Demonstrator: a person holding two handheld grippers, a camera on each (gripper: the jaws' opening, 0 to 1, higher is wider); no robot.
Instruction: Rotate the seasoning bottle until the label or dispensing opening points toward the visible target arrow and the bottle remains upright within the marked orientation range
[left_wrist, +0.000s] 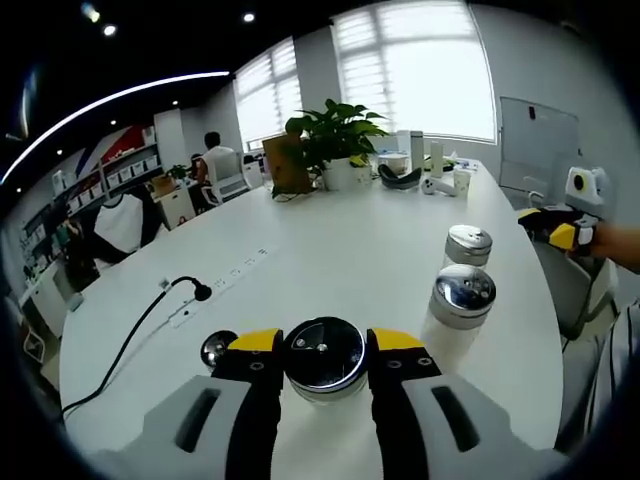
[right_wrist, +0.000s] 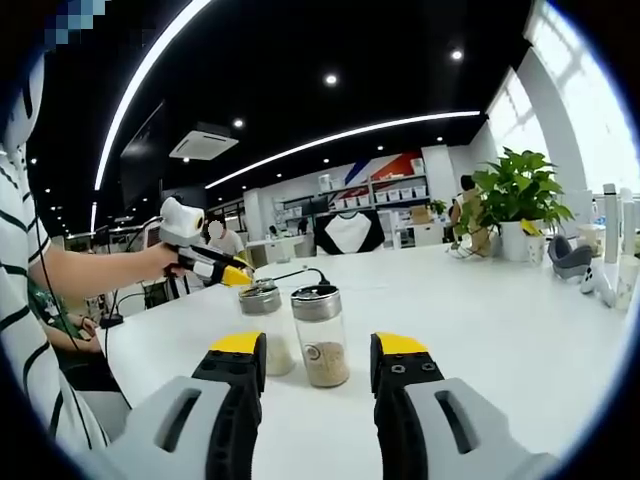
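Between the left gripper (left_wrist: 323, 345) fingers a seasoning bottle (left_wrist: 323, 358) seems clamped; right gripper (right_wrist: 318, 350) fingers gape, empty.

In the left gripper view, low centre, the seasoning bottle (left_wrist: 323, 357) shows little beyond its metal cap, its glass body mostly hidden between the left tongs (left_wrist: 324, 352), so no label or opening direction can be read, and whether the jaws touch it cannot be told. At the right edge the right tongs (left_wrist: 560, 232) are too small to judge. In the right gripper view, the tabletop (right_wrist: 520, 330) is cut off at the frame's right.
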